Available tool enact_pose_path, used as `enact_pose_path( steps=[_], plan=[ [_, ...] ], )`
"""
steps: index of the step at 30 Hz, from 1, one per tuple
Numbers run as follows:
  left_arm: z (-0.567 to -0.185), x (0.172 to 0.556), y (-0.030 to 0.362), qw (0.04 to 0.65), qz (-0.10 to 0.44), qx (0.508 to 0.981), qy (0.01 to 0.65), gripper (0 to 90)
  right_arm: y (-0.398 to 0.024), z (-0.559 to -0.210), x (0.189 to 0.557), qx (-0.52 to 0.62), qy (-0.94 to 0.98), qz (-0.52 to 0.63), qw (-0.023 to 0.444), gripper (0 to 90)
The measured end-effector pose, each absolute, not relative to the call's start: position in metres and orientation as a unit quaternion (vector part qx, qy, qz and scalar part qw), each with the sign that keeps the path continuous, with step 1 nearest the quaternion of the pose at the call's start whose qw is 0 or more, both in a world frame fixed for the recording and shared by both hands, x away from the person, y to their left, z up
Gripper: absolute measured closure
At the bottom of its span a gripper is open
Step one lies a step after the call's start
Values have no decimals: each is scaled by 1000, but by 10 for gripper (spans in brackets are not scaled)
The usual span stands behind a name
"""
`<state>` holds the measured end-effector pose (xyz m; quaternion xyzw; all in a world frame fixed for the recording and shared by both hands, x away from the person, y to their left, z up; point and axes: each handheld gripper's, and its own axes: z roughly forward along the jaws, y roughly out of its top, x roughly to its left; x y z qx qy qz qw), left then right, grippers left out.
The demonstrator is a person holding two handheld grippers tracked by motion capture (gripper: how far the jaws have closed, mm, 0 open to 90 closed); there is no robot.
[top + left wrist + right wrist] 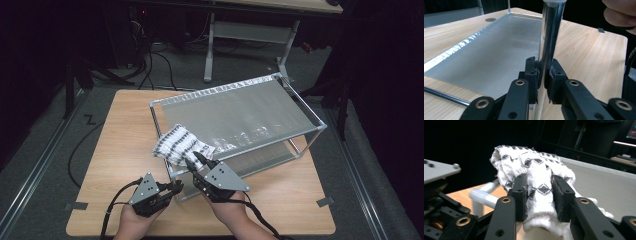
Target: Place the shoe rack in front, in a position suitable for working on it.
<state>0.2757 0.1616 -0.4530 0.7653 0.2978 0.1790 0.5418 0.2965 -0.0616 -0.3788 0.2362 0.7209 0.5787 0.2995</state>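
The cloth [181, 145] lies bunched on the near-left corner of the rack [260, 107], spilling over the top rail, on the table [125, 145]. The right claw [196, 161] reaches into it from the person's side, so the cloth sits straight ahead of that claw and slightly left; the bundle's long axis runs roughly along the rack's short edge. The right claw is the nearer one to it by far. In the right gripper view its jaws have a fold of the cloth [539, 187] between them and look pressed against it on both sides, though how firm the pinch is I cannot be sure.

The left claw [176, 187] sits lower, at the rack's near corner post [550, 35]. The left gripper view shows what the high view hides: its jaws are clamped on that upright metal post, steadying the rack. The high view alone gives the cloth's spread over the grey top sheet.
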Motion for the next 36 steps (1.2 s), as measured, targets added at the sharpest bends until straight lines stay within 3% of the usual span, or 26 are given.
enact_pose_path(
  steps=[15, 27, 36],
  plan=[
    [-454, 277, 161, 545, 175, 764, 297, 805, -112, -377, 327, 309, 701, 554, 324, 689],
    [-452, 276, 161, 540, 175, 769, 294, 807, -165, -380, 345, 338, 676, 533, 380, 689],
    [-452, 276, 163, 539, 181, 769, 292, 808, -204, -379, 364, 387, 653, 524, 387, 702]
  ],
)
